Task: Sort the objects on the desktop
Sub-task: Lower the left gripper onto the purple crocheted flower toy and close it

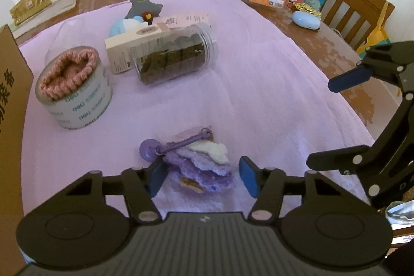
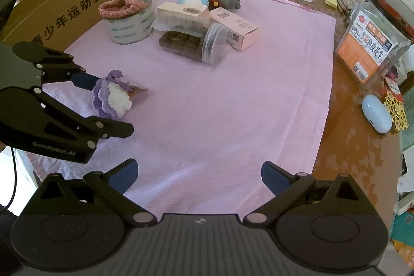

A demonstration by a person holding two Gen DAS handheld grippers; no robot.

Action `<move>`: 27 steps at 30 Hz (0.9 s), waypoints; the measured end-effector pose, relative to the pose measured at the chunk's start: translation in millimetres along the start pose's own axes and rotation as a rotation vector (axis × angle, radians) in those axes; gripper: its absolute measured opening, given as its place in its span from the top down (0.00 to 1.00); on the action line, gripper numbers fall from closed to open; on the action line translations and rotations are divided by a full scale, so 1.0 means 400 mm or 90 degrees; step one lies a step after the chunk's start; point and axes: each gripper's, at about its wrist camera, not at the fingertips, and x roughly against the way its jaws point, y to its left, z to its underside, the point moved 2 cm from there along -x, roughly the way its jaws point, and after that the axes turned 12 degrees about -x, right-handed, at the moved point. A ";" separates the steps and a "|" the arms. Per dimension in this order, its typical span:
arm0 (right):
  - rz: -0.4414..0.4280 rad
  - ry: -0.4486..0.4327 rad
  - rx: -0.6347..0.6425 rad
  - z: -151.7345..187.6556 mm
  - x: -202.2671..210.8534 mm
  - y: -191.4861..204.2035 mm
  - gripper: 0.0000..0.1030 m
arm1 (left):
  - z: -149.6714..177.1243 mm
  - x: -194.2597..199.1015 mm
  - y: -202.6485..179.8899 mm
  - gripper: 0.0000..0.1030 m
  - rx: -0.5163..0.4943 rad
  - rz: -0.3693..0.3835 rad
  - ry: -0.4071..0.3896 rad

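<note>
**Ana:** Surface first: wood, sitting under a pink cloth that is covering most of it. What is lying on the cloth?

**Ben:** Going by size, a cardboard box is standing at the upper left of the right wrist view, touching the cloth's edge. Just beside it a tape roll is sitting upright, with a pink knitted band resting on its top. Right of that, near the upper middle, a clear jar of dark blocks is lying on its side against a pale carton.

**Ana:** And the claws?

**Ben:** The left claw is reaching down low in the left wrist view, straddling a small purple and white crocheted piece. Its left pad is touching the yarn; the right pad is standing just clear, so it is not yet pinching.

**Ana:** Where is that piece sitting?

**Ben:** Near the cloth's lower edge, well apart from the jar, with a purple clip lying across its top.

**Ana:** The right claw?

**Ben:** Spread wide over bare cloth, holding nothing.
</note>
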 end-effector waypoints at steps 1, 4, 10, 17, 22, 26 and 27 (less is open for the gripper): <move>0.000 0.000 0.001 -0.001 -0.001 -0.001 0.00 | -0.001 0.000 0.000 0.49 -0.001 -0.003 0.000; -0.003 -0.002 0.002 -0.005 -0.002 -0.001 0.00 | 0.002 0.003 0.004 0.52 0.005 -0.001 0.001; -0.004 -0.003 0.010 -0.017 -0.008 0.003 0.00 | 0.004 0.025 0.012 0.56 0.010 0.010 -0.014; -0.005 -0.007 0.019 -0.039 -0.015 0.023 0.00 | 0.006 0.062 0.033 0.58 0.009 0.001 -0.027; -0.009 -0.010 0.026 -0.058 -0.025 0.040 0.00 | 0.020 0.093 0.059 0.58 0.016 -0.009 -0.032; -0.012 -0.013 0.022 -0.077 -0.040 0.053 0.00 | 0.030 0.117 0.078 0.58 0.022 -0.017 -0.036; -0.013 -0.014 0.020 -0.081 -0.043 0.056 0.00 | 0.031 0.121 0.081 0.58 0.023 -0.020 -0.038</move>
